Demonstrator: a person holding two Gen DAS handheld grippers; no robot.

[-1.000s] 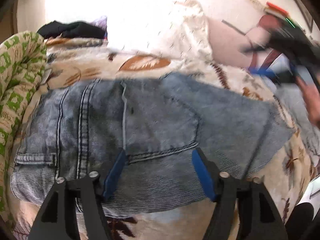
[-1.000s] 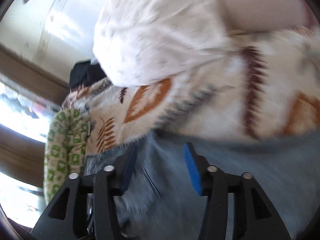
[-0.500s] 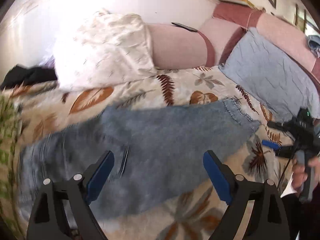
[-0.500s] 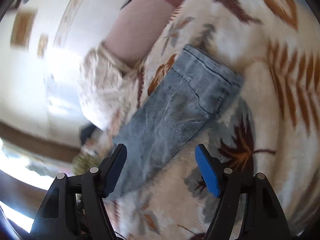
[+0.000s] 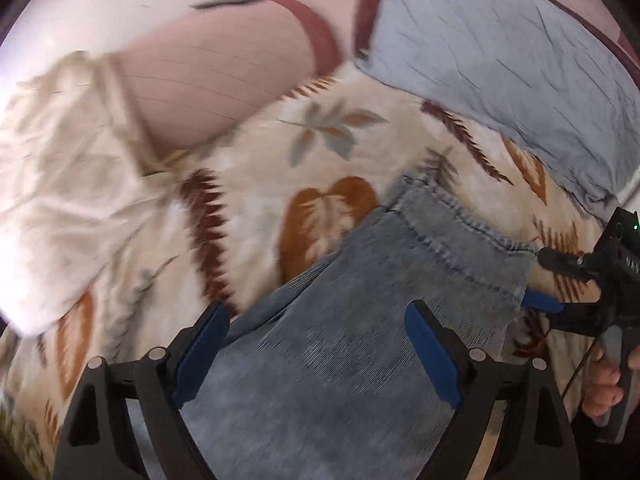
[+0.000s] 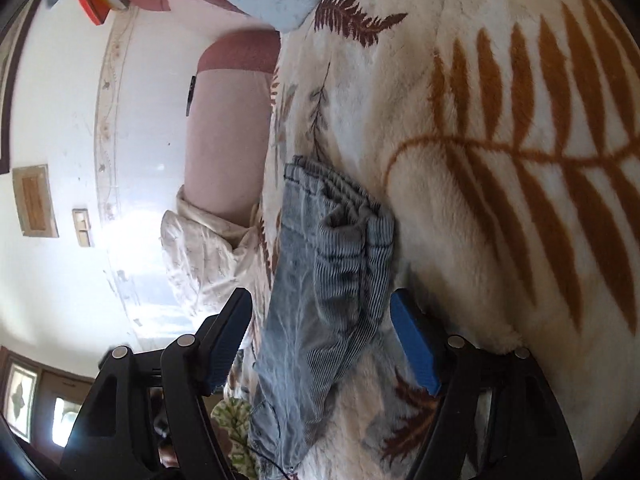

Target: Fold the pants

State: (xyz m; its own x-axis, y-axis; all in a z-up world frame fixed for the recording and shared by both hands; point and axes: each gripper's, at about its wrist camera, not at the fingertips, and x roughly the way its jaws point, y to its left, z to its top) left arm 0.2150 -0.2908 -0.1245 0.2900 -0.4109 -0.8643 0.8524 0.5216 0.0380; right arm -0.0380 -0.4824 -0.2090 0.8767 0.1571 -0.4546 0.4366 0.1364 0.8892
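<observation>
Grey-blue jeans (image 5: 360, 340) lie flat on a leaf-print blanket (image 5: 256, 168). In the left wrist view one leg runs up to its stitched hem (image 5: 452, 232). My left gripper (image 5: 318, 352) hovers open over that leg, its blue pads well apart and clear of the cloth. At the right, a hand (image 5: 604, 384) holds my right gripper (image 5: 532, 278), which is turned on its side with its fingers straddling the hem's corner. The right wrist view shows the hem (image 6: 336, 216) bunched ahead and the leg running between the open right gripper (image 6: 322, 344); neither pad presses on it.
A pink bolster (image 5: 224, 80), a cream pillow (image 5: 60, 184) and a blue-grey pillow (image 5: 500, 60) line the far side of the blanket. A green patterned cloth (image 6: 232, 420) lies by the jeans' far end. A white wall (image 6: 60, 280) stands behind the bolster.
My left gripper travelled from the seat and back pocket along the leg to the hem, opening wider. My right gripper rolled, dropped to the hem corner and opened wider.
</observation>
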